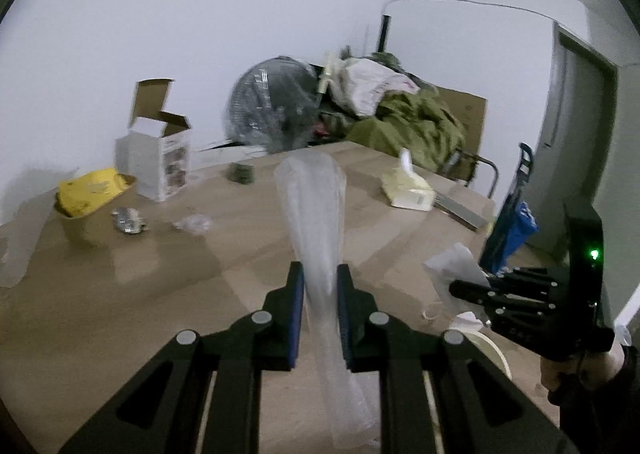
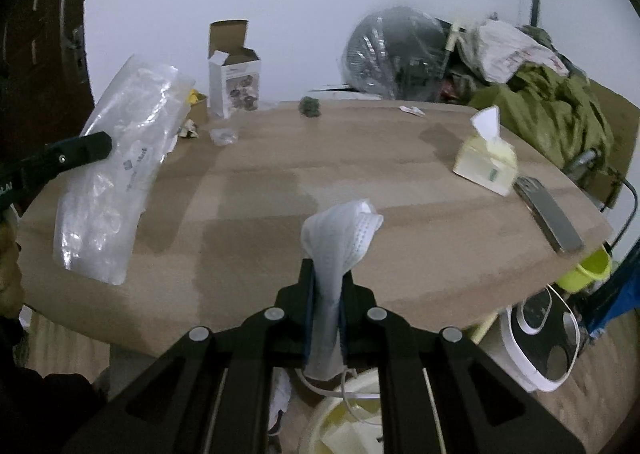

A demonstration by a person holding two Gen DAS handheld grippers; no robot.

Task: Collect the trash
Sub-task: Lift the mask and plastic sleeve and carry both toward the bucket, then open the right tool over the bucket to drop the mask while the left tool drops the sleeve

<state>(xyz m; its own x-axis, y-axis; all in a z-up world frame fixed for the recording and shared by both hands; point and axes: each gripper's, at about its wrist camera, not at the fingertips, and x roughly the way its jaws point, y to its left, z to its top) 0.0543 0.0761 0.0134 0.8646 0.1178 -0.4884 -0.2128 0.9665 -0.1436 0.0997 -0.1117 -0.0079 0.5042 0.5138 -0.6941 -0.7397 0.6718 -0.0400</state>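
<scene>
While your left gripper (image 1: 320, 290) pinches the plastic bag (image 1: 316, 206) and your right gripper (image 2: 326, 290) clamps the mask (image 2: 340, 234), centre both over the bin (image 2: 352, 414) before releasing.

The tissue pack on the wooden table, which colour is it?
Pale yellow soft tissue pack, with a white tissue sticking out; the right wrist view shows it best.

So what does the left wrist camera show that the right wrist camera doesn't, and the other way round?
Only the left wrist view shows the yellow packet in the tan bowl at the table's far left, and the person's hand holding the right gripper.

Only the right wrist view shows the white face mask clamped in the right gripper, the pale bin below it, and the lime-green bucket.

Both show the clear plastic bag pinched in the left gripper, the open white carton, the yellow tissue pack and the wooden table.
</scene>
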